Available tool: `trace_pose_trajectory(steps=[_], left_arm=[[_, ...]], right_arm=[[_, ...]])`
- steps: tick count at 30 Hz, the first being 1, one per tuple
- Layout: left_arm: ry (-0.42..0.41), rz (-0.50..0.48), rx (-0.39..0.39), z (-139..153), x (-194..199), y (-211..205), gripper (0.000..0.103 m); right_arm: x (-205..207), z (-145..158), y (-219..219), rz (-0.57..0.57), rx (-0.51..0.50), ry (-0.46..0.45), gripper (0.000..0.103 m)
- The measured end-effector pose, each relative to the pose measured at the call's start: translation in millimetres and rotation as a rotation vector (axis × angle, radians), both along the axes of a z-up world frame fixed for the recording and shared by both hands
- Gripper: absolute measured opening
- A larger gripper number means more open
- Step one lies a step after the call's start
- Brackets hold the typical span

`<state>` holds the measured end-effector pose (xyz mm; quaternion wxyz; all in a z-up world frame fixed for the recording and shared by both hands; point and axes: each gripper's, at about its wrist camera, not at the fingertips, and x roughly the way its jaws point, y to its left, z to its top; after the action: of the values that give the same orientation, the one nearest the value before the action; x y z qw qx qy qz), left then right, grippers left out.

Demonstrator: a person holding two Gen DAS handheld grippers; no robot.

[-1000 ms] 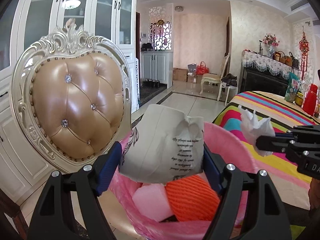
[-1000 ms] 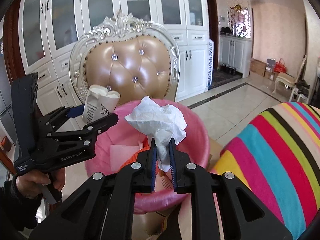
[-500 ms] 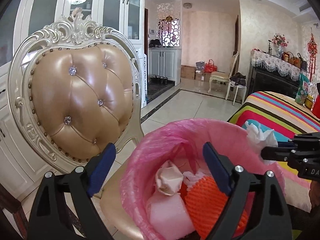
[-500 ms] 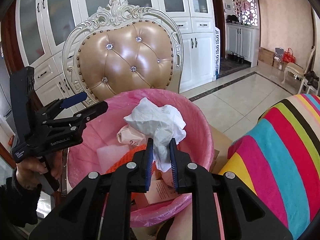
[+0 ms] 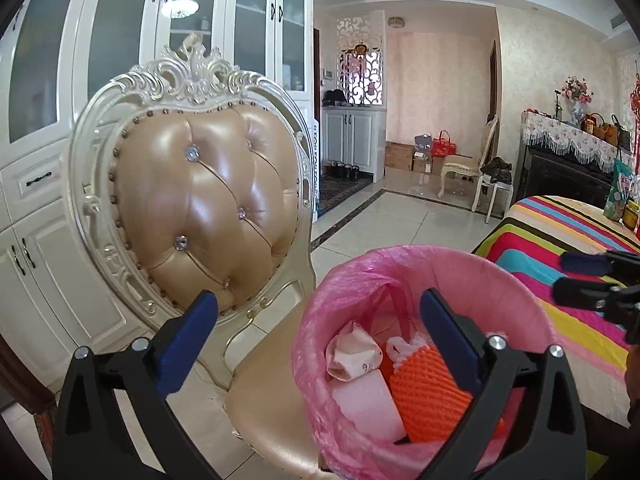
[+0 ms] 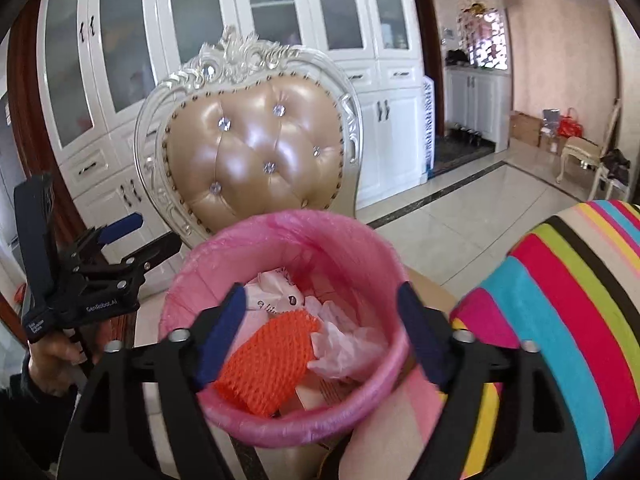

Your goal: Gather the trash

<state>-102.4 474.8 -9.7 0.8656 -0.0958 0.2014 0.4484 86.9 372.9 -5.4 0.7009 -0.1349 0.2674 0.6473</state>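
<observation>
A bin with a pink liner (image 5: 472, 276) (image 6: 360, 248) stands on the chair seat. Inside lie a crumpled paper cup (image 5: 352, 350) (image 6: 276, 296), orange netting (image 5: 424, 388) (image 6: 268, 356), pink foam (image 5: 368, 408) and a white tissue (image 6: 344, 344). My left gripper (image 5: 320, 320) is open and empty at the bin's left rim; it also shows in the right wrist view (image 6: 140, 236). My right gripper (image 6: 320, 316) is open and empty just above the bin; it also shows in the left wrist view (image 5: 576, 276).
An ornate chair with a tufted tan back (image 5: 208, 200) (image 6: 256, 152) holds the bin. A table with a striped cloth (image 5: 560, 232) (image 6: 560, 300) is to the right. White cabinets (image 6: 120, 60) stand behind. Tiled floor (image 5: 400, 216) stretches beyond.
My left gripper opened and dropped the paper cup into the bin, then drew back left. My right gripper opened and the white tissue fell into the bin.
</observation>
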Motion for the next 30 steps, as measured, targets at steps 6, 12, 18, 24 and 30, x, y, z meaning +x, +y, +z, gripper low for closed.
trace_pose_trajectory(steps=[6, 12, 18, 24, 30], left_arm=[[-0.030, 0.001, 0.046, 21, -11, -49, 0.098], [-0.032, -0.004, 0.066, 34, -12, -99, 0.098], [-0.039, -0.028, 0.039, 29, -15, -143, 0.098], [-0.004, 0.004, 0.050, 24, -13, -178, 0.098], [-0.012, -0.007, 0.083, 24, -12, -209, 0.098]], right_arm=[[-14, 23, -56, -0.081, 0.007, -0.106, 0.091], [-21, 36, -130, -0.154, 0.024, -0.135, 0.091], [-27, 34, -180, -0.185, 0.050, -0.140, 0.091], [-23, 24, -207, -0.208, 0.049, -0.156, 0.091], [-6, 18, -224, -0.252, 0.080, -0.119, 0.091]])
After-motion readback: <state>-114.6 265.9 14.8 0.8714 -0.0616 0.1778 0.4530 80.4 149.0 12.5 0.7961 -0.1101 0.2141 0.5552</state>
